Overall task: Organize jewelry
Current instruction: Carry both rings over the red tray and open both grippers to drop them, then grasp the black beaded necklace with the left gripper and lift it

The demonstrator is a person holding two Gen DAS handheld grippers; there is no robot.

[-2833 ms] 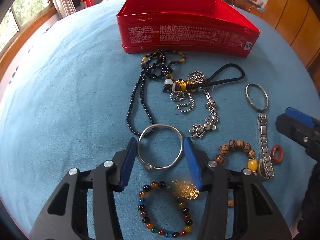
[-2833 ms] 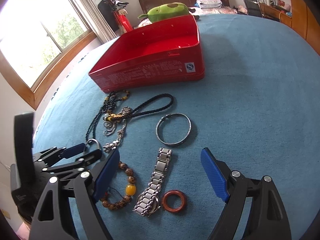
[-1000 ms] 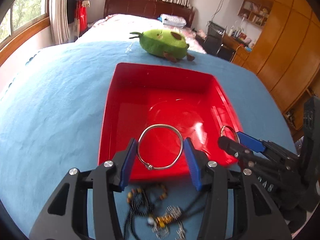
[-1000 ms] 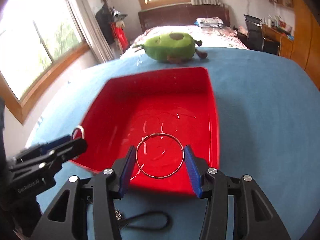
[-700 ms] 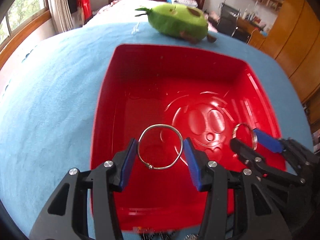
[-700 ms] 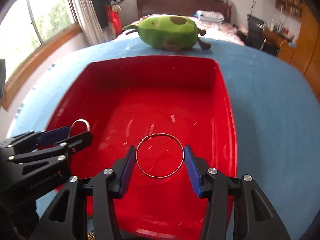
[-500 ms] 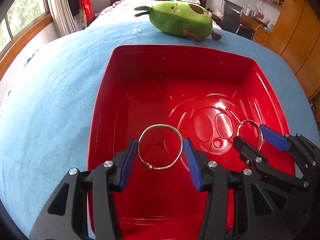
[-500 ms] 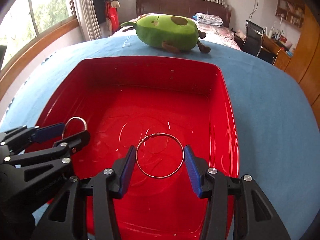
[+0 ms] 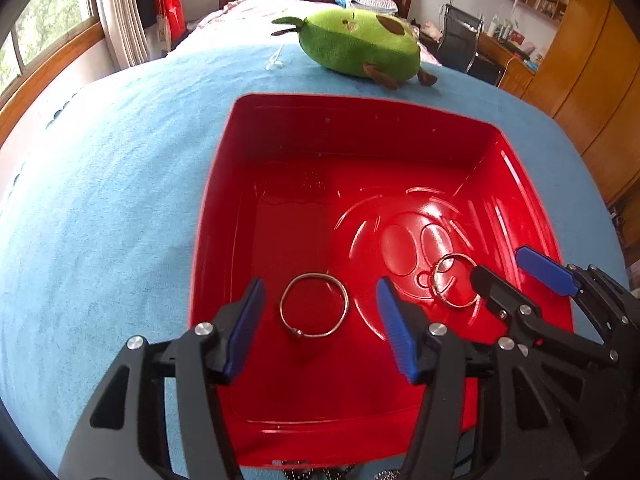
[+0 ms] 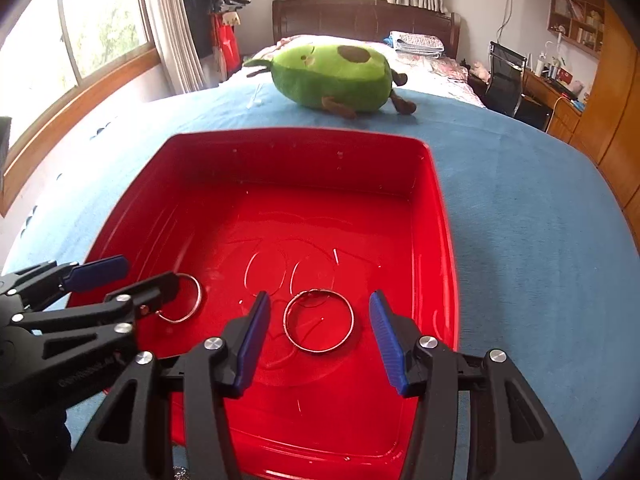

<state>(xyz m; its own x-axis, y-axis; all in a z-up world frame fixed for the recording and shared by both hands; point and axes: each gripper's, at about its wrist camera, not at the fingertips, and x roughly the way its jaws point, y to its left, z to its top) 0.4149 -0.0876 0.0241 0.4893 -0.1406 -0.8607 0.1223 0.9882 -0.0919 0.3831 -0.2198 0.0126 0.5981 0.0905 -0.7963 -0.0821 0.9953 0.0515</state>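
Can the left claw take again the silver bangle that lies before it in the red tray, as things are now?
Probably yes. The left claw stands open over the red tray, and the silver bangle lies flat between its pads, touching neither. Nothing covers it; the right claw is off to the side.

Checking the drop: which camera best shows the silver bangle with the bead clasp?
Left wrist view: the bangle lies whole in the red tin, between the just-opened fingers of the left gripper. Right wrist view: one finger hides part of it.

bright windows (image 10: pixel 100 32) left, dark headboard (image 10: pixel 360 20), wooden wardrobe (image 9: pixel 592 80) right.
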